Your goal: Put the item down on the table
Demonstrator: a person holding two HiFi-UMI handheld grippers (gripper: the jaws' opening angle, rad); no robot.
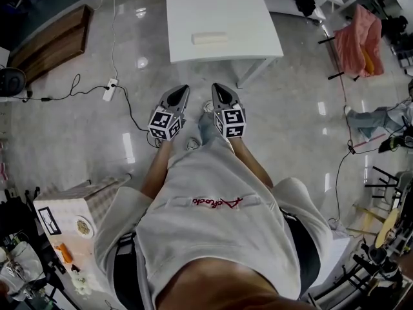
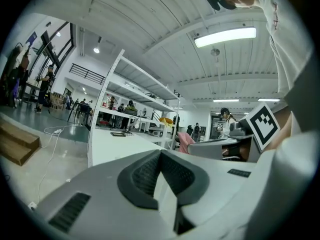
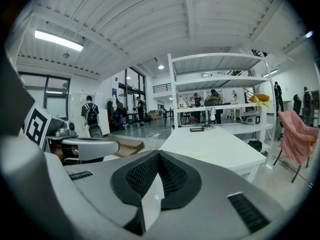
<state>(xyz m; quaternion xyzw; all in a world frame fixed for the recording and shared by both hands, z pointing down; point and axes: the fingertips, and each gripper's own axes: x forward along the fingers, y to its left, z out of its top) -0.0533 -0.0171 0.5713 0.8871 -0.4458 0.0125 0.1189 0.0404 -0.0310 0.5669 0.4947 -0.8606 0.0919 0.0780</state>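
- Floor (image 1: 71, 141), far left: glossy grey tile. A wooden bench (image 1: 50, 41) lies along the upper-left edge. A white power strip (image 1: 110, 90) sits near it, with its cable trailing across the tile.
- Lower left: cardboard box (image 1: 68, 218) with a printed side, close by the person's leg.
- Centre left: left gripper (image 1: 182, 90), held low in front of the person's grey shirt (image 1: 213, 231). Its tip points toward the table and stops well short of it. The left gripper view shows the jaws pressed together at the tips, with nothing between them.
- Centre right: right gripper (image 1: 218, 89), just beside the left one and roughly parallel, not touching it. Its jaws are likewise closed tip to tip and hold nothing.
- Ahead of both tips: white table (image 1: 219, 8), with its long side running away from the person. In the right gripper view an open shelf rack (image 3: 220, 84) stands beyond its far end.
- On the table top, toward the near edge: pale rectangular block (image 1: 210, 38), lying flat. It is well apart from both grippers, and neither touches it.
- Right: pink cloth (image 1: 357, 41) draped over a dark frame, standing well clear of the table's right side.
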